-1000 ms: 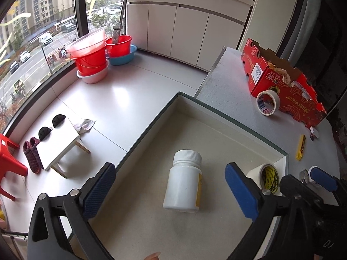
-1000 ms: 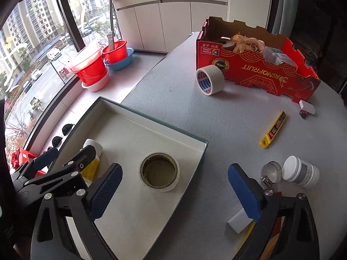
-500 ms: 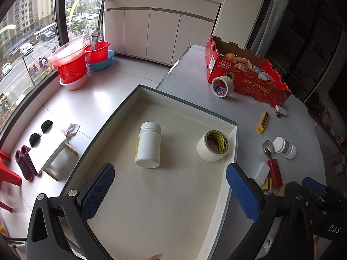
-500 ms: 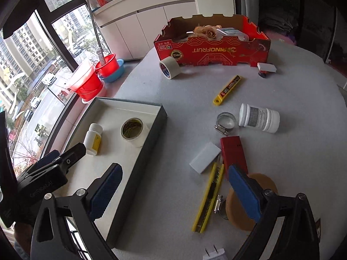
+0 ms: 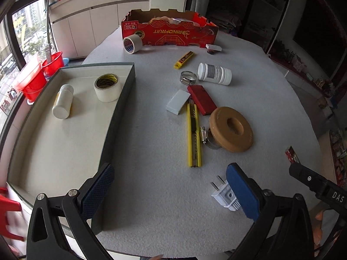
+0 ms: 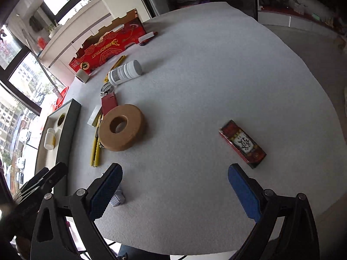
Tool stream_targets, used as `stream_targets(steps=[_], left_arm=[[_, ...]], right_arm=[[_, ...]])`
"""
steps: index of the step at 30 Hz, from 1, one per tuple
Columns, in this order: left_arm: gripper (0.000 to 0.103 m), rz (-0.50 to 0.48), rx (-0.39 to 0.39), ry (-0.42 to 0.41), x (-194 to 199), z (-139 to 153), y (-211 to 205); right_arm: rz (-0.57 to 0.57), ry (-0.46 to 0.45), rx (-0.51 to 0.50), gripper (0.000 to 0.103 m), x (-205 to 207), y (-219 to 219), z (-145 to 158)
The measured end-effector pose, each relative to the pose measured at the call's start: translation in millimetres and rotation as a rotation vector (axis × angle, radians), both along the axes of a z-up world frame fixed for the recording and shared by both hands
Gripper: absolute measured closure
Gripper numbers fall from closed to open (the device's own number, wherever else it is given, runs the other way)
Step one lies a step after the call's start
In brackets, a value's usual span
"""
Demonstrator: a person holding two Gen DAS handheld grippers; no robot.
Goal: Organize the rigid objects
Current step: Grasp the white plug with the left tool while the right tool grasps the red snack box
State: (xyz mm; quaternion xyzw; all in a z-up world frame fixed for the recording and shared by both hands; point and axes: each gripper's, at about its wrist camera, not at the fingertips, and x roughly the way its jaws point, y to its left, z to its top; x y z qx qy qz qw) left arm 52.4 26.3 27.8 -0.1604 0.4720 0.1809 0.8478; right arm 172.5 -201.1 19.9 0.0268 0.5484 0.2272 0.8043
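Observation:
A grey tray [image 5: 117, 117] at the table's left holds a white bottle [image 5: 62, 101] lying down and a tape roll [image 5: 107, 87]. Loose on the table lie a brown disc [image 5: 231, 126], a long yellow cutter [image 5: 194, 134], a red flat box [image 5: 201, 103], a white block [image 5: 178, 101], a second white bottle [image 5: 214, 73] and a white plug [image 5: 224, 195]. My left gripper [image 5: 171, 192] is open and empty, low over the near table edge, its right pad beside the plug. My right gripper [image 6: 173, 191] is open and empty, with a small red box [image 6: 242, 144] ahead on its right.
A red cardboard box [image 5: 170, 32] stands at the far edge with a tape roll [image 5: 132, 43] against it. A small yellow cutter [image 5: 184, 59], a hose clamp [image 5: 187, 77] and a small white piece [image 5: 214, 47] lie near it. Red buckets [image 5: 32, 80] sit on the floor left.
Both grippers have pulled back and swung right, away from the tray toward the table's near edge. The bottle and tape roll stay in the tray. Both stay open.

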Motion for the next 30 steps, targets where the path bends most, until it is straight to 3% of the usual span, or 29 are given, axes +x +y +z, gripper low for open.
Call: stream_targets(steps=[6,10,13,18,22,30], left_arm=[[0.000,-0.053,-0.013,0.071,2,-30,-50],[0.000,-0.035,-0.015,0.106,13,-44,-67],[0.000,-0.006,0.056,0.151,20,-53,-69],[0.000,0.075,0.151,0.131,5,-50,-43],[0.000,0.092,0.102,0.147,3,-50,-26],[0.000,0.106,0.033,0.127,13,-54,-49]], right_arm=[[-0.025,-0.036,-0.059,0.004,-12,-33,-11],[-0.060,-0.031,-0.052,0.004,-11,-51,-14],[-0.077,-0.027,-0.052,0.004,-8,-60,-16],[-0.060,-0.049,-0.078,0.004,0,-60,-18],[-0.020,-0.076,-0.137,0.004,15,-47,-25],[0.138,-0.118,-0.263,0.004,42,-14,-38]])
